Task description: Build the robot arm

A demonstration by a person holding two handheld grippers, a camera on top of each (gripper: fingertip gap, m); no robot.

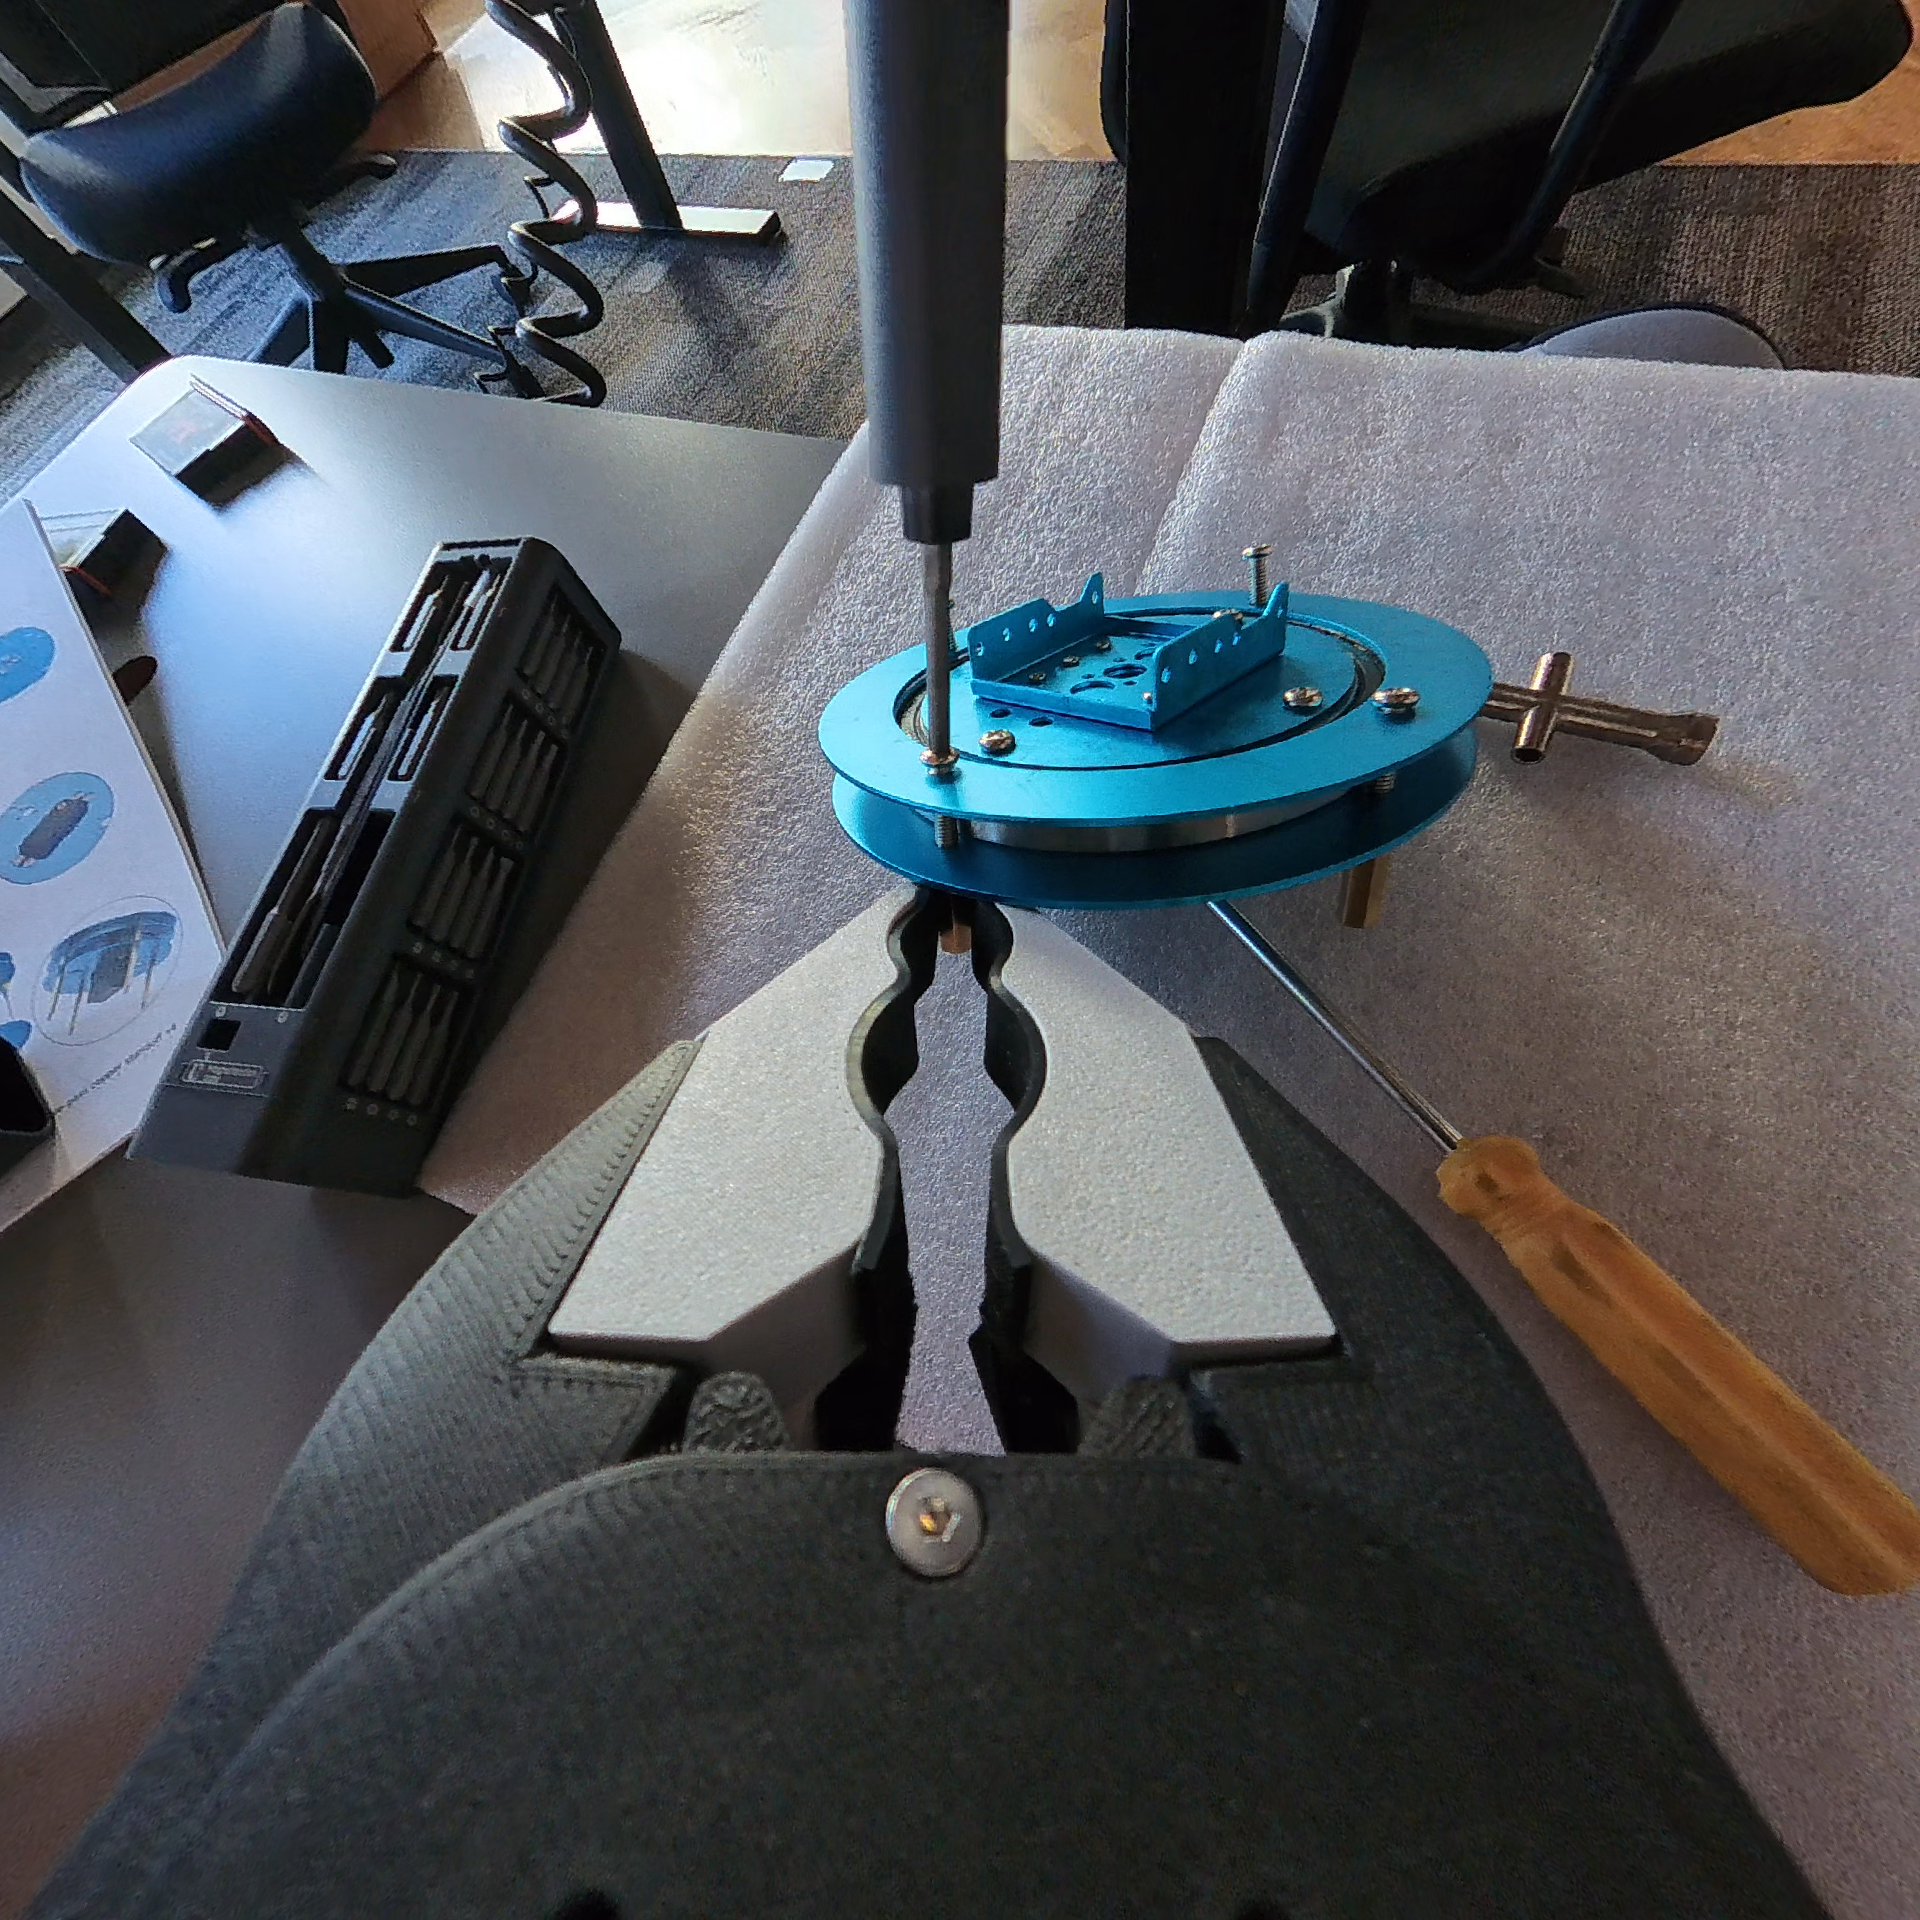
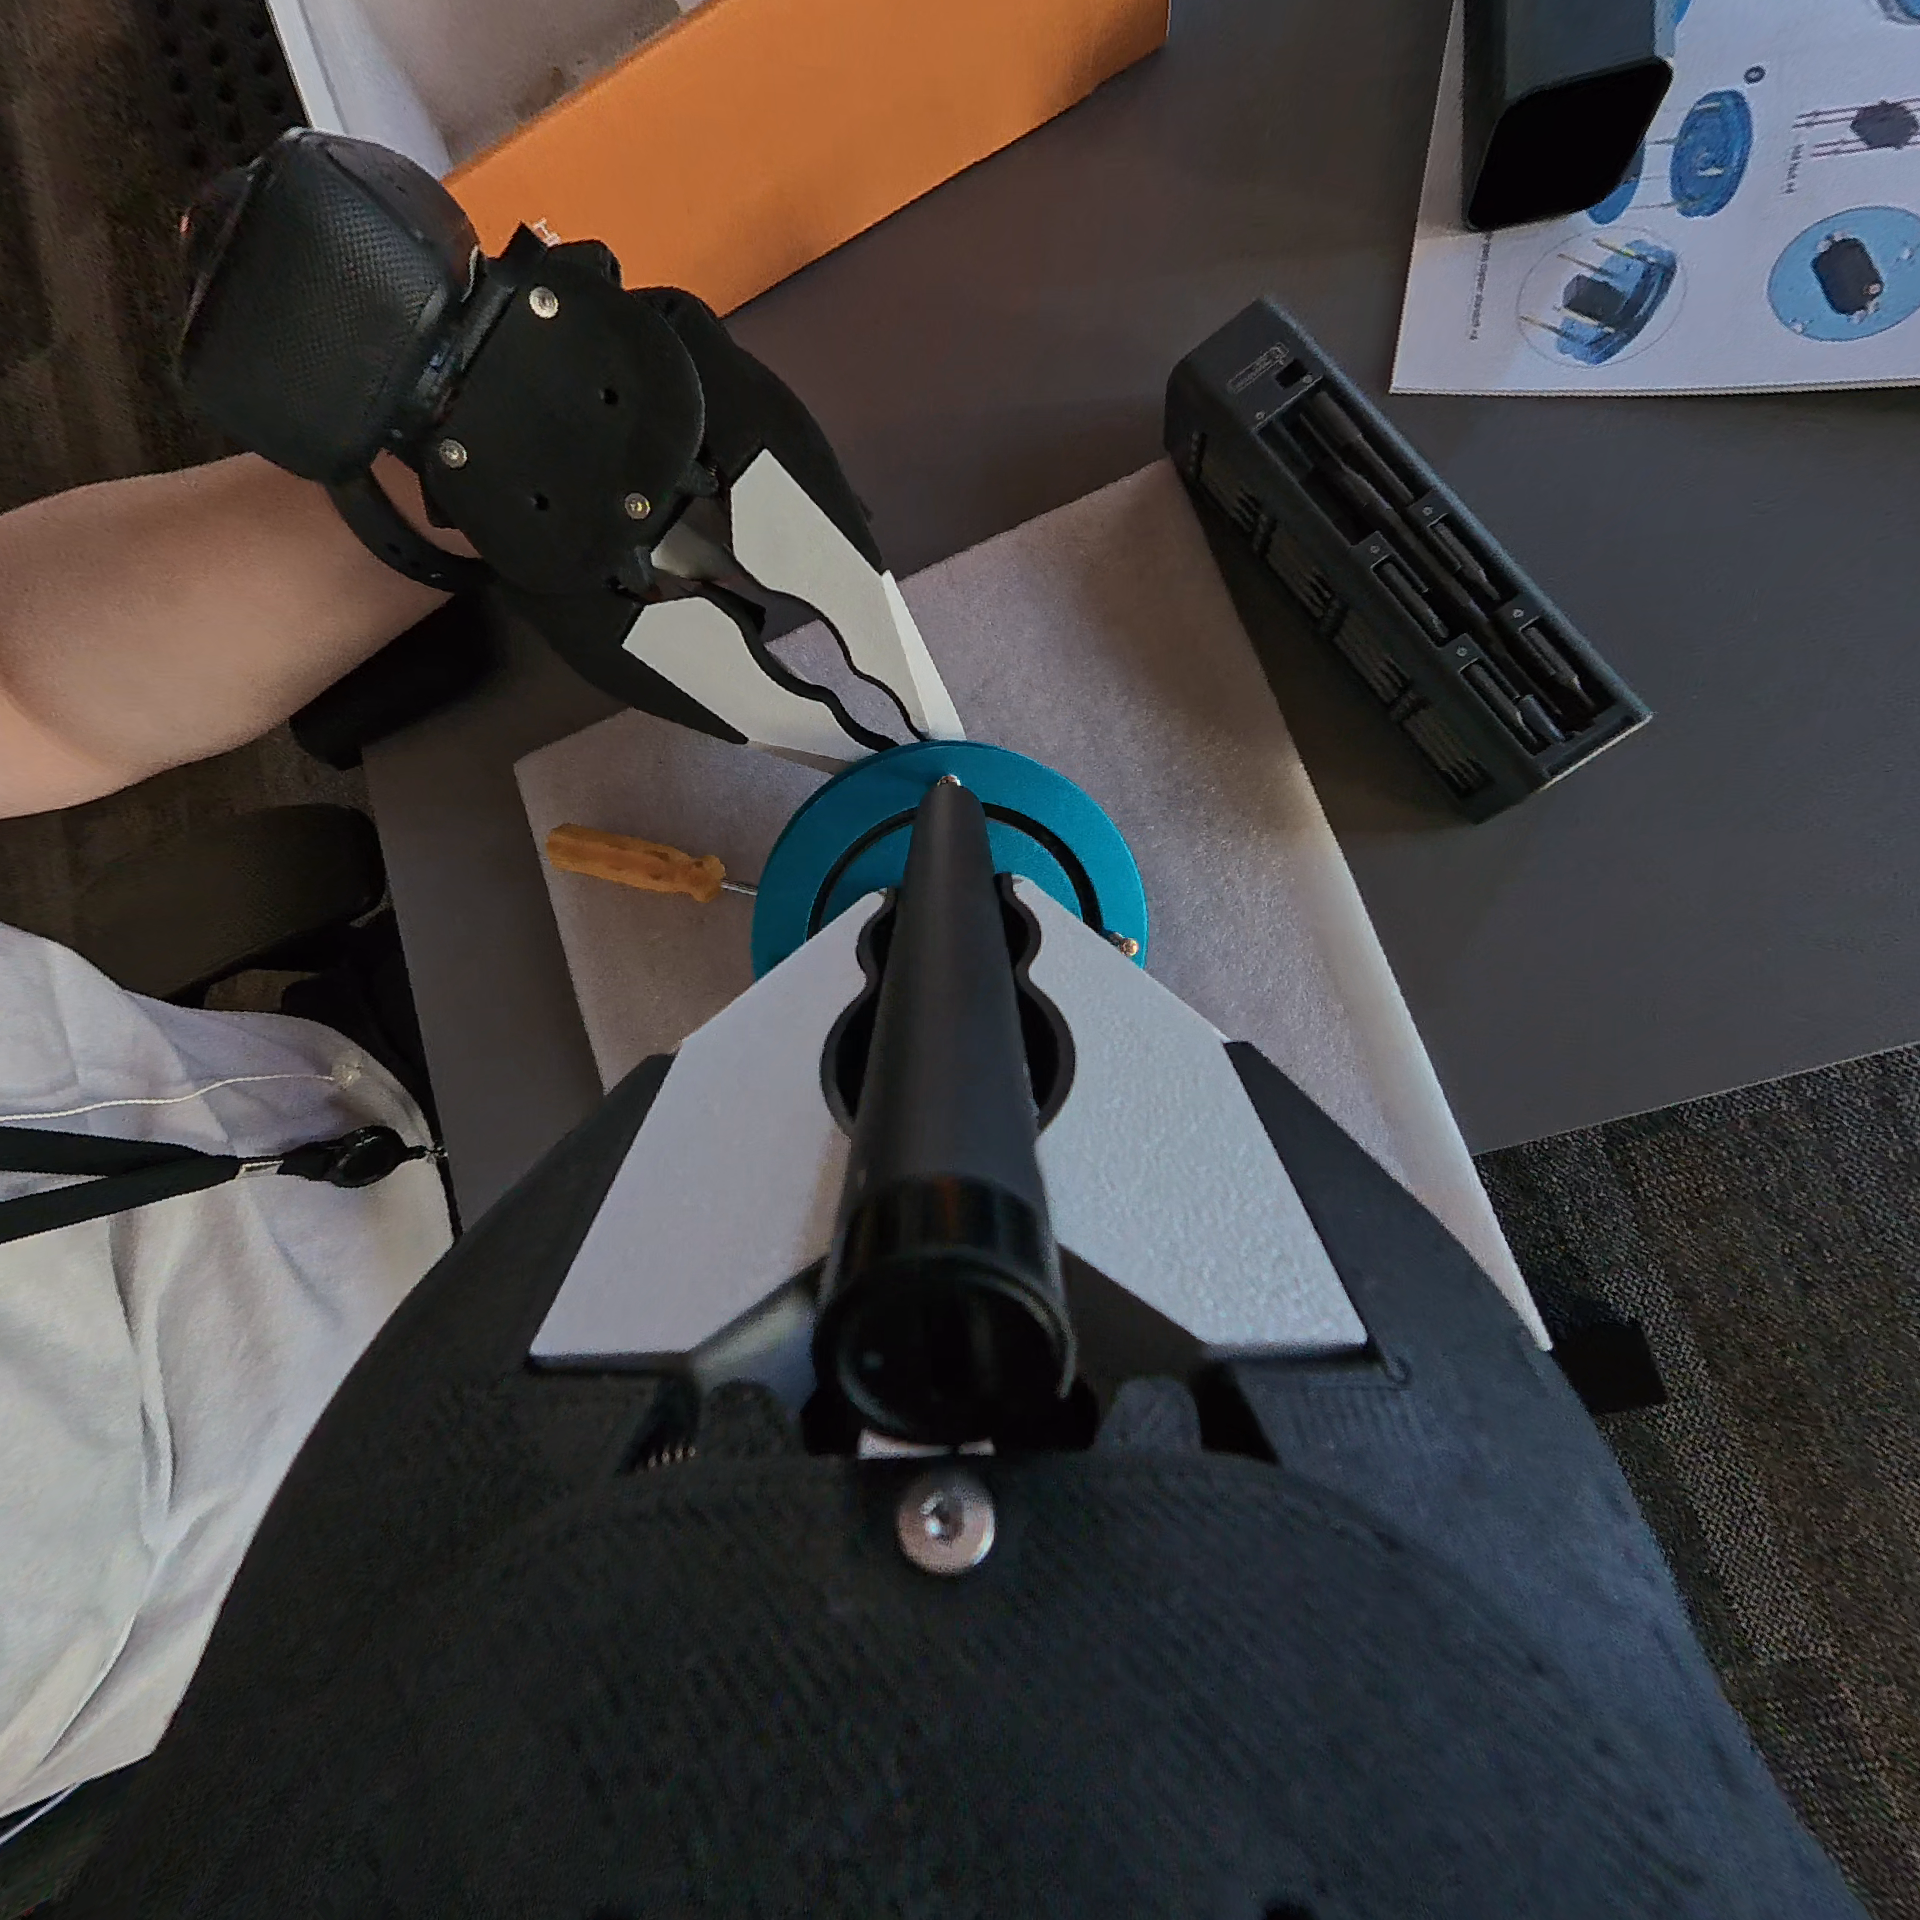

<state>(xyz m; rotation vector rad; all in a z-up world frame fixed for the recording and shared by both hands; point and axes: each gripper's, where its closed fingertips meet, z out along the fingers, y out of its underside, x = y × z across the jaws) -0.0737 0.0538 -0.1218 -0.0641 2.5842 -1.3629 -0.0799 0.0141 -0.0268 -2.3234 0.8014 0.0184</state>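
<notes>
A blue two-disc metal assembly (image 1: 1143,821) with a blue U-bracket (image 1: 1122,665) on top stands on brass standoffs on a white foam sheet (image 1: 1507,499). My left gripper (image 1: 951,925) is shut on the brass standoff (image 1: 954,932) under the assembly's near rim. My right gripper (image 2: 945,904) is shut on a dark pen-style screwdriver (image 2: 951,1039), held upright. In the left wrist view the screwdriver (image 1: 930,260) has its bit on a screw (image 1: 940,762) at the top disc's near edge. The right wrist view also shows the assembly (image 2: 1107,873) and the left gripper (image 2: 914,740).
A wooden-handled screwdriver (image 1: 1662,1351) lies to the right, its shaft under the assembly. A metal cross wrench (image 1: 1590,717) lies behind. A black bit case (image 1: 416,862) and an instruction sheet (image 1: 83,831) lie to the left. An orange box (image 2: 790,114) and a person's arm (image 2: 156,623) show. One gripper's finger ends stand about 11 centimetres off the other's.
</notes>
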